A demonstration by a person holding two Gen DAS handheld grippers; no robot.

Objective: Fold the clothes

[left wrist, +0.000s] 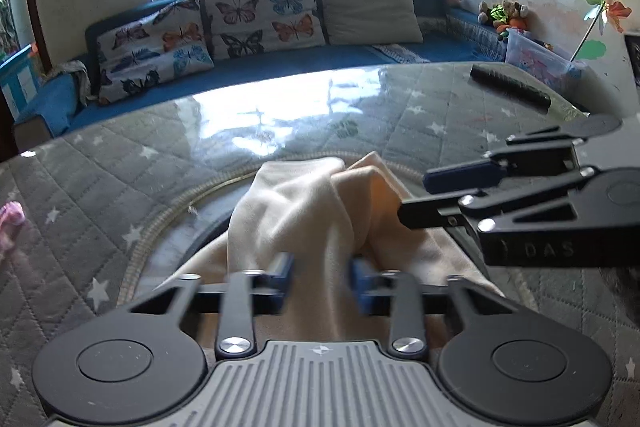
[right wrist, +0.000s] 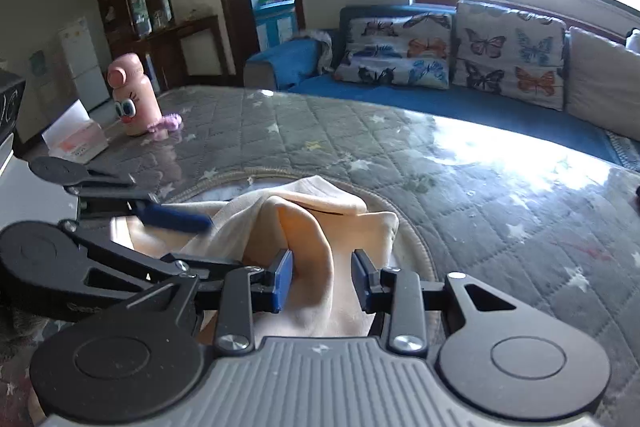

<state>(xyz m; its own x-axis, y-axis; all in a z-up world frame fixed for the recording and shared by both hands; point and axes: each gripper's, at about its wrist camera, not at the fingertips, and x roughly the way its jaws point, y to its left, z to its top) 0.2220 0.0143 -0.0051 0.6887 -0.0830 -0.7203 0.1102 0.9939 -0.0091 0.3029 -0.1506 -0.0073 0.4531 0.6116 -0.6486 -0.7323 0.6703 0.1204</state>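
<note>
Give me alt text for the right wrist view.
The right gripper, jaws open, straddles a raised fold of a cream cloth bunched on a grey quilted table, with the left gripper reaching in from the left onto the same cloth. Behind are a pink bottle and a blue sofa with butterfly cushions.

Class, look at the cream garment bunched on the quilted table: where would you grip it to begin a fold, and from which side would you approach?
Grip the cream garment at the raised ridge of fabric between the left gripper fingers, coming in from the near edge. It stands proud of the quilted table, so open jaws can close across it. The right gripper probably suits the neighbouring fold.
</note>
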